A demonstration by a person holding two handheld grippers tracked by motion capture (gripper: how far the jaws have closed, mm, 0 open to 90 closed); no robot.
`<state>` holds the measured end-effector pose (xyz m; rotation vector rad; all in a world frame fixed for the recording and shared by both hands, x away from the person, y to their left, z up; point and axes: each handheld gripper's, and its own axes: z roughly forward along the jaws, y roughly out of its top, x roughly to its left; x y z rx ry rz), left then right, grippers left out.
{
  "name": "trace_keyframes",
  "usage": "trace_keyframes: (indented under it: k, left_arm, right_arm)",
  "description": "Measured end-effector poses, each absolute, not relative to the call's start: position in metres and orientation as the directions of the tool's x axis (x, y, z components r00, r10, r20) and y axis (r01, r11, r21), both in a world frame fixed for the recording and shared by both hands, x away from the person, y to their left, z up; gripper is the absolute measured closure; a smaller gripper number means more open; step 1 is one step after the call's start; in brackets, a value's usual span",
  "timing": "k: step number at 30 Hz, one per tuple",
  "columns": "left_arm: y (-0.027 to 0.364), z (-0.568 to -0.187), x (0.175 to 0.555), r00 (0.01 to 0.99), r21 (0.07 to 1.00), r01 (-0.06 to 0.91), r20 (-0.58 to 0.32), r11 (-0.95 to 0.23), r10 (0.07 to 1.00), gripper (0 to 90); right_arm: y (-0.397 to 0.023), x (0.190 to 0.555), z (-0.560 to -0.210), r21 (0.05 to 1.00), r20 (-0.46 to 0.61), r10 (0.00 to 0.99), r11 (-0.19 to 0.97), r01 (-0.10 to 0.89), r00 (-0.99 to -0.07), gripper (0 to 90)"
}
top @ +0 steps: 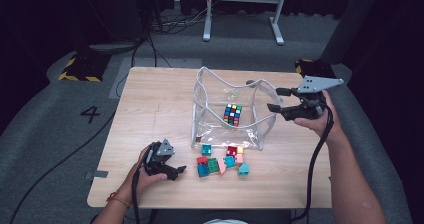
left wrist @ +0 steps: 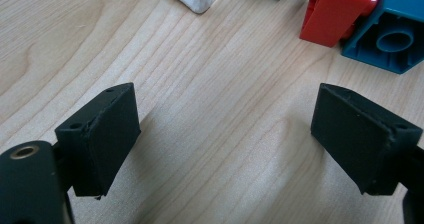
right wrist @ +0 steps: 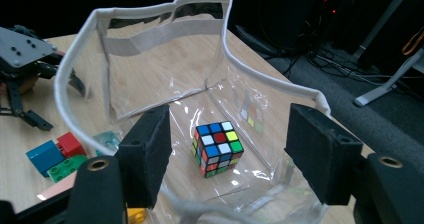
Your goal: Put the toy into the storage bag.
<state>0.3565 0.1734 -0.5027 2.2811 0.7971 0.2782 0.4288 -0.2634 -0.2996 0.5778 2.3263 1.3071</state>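
Forearms enter from the near edge of the wooden table (top: 150,109). Left gripper (top: 176,172) rests low over the bare wood near the front edge, jaws spread wide with nothing between them; the left gripper view shows only wood grain between its pads (left wrist: 100,144). Just beyond and to its right lies a cluster of toy bricks (top: 222,161): red, teal, green, pink and yellow, loosely touching one another. A red brick (left wrist: 337,11) leans against a teal one (left wrist: 395,39) in the left gripper view.

Behind the bricks stands a clear plastic bag (top: 210,79) with white trim, mouth open upward, its front wall just beside the bricks. A puzzle cube (top: 232,114) sits on the bag's floor, slightly tilted, apart from the walls.

Right gripper (top: 275,99) is held raised at the bag's right rim, jaws partly open and empty. In the right gripper view the cube (right wrist: 216,148) is seen between the pads (right wrist: 145,154) but well below them, untouched.
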Motion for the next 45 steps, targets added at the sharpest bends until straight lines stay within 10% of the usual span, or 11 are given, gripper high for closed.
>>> trace_keyframes:
  k: [22, 45]
  left_arm:
    - [0.173, -0.503, 0.356, 0.788, 0.677, 0.468, -0.029, -0.568, 0.615, 12.2]
    - [0.173, -0.503, 0.356, 0.788, 0.677, 0.468, -0.029, -0.568, 0.615, 12.2]
  right_arm:
    - [-0.302, 0.364, -0.36, 0.896, -0.126, 0.579, 0.415, 0.158, -0.806, 34.6]
    - [-0.248, 0.346, -0.473, 0.769, 0.006, 0.374, 0.591, 0.243, -0.927, 33.3]
